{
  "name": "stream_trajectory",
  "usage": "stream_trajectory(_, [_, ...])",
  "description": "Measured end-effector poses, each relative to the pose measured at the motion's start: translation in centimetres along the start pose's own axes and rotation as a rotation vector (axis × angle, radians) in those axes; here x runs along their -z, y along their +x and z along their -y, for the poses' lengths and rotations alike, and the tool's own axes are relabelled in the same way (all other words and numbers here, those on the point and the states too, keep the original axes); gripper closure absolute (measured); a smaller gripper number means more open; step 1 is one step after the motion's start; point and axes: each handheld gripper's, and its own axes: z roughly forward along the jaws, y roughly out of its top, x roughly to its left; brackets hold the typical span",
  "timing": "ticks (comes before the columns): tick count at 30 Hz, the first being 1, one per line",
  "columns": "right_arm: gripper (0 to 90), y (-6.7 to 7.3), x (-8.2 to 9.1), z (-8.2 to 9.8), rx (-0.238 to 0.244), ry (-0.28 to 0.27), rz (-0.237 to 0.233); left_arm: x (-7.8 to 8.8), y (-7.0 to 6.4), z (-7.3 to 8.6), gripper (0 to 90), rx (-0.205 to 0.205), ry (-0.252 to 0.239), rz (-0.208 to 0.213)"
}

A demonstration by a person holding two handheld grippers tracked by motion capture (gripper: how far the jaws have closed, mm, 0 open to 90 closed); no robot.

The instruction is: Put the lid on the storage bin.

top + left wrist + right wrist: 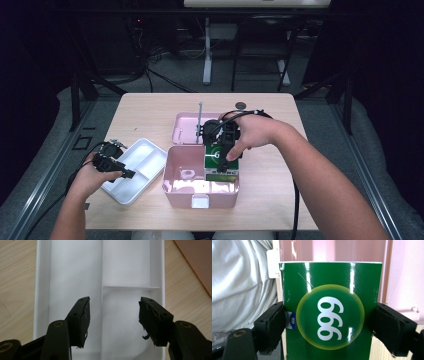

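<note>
2 grippers are at work over a light wooden table (150, 107). In the high view, the right gripper (226, 150) reaches down over the right end of an open pink box (172, 172) and clamps a green carton (220, 167). The carton stands in the box's right part, against the right wall, with its top edge above the rim. The box's pink lid (185, 127) lies open behind it, toward the far side of the table.

In the right gripper view, the 2 jaws press the carton's 2 opposite side edges, with the broad green face (329, 315) turned to the camera. That face carries a yellow-rimmed circle with white digits, 999, which run along the carton's long axis. That axis runs up the picture, away from the camera, so the jaws grip across the short width. Pink box wall shows beyond the carton's far end.

The left gripper (117, 167) hangs over a white tray (145, 160), which sits just left of the box. In the left gripper view its jaws stand wide apart and hold nothing, above the tray's divided compartments (125, 265).
</note>
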Motion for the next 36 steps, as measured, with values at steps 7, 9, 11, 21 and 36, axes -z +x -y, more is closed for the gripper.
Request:
stream_trajectory(7, [16.8,-0.2,-1.0,-0.2,0.013,0.022,0.027,0.0,0.1,0.1,42.8,0.003,-0.001,0.002])
stream_trajectory(9, [16.8,-0.3,-1.5,-0.2,0.015,0.029,0.039,0.0,0.0,0.0,42.8,0.003,0.001,0.002])
stream_trajectory(11, [16.7,-0.3,-1.9,-0.2,0.016,0.038,0.043,0.0,0.0,0.0,42.8,0.003,0.0,0.003])
stream_trajectory(21, [16.7,-0.6,-4.7,0.4,0.005,0.022,0.025,-0.1,0.1,0.1,42.8,0.002,0.004,0.001])
stream_trajectory(36, [16.4,-1.2,-8.3,0.7,0.002,0.02,0.026,-0.3,0.1,0.1,42.7,0.004,0.012,0.001])
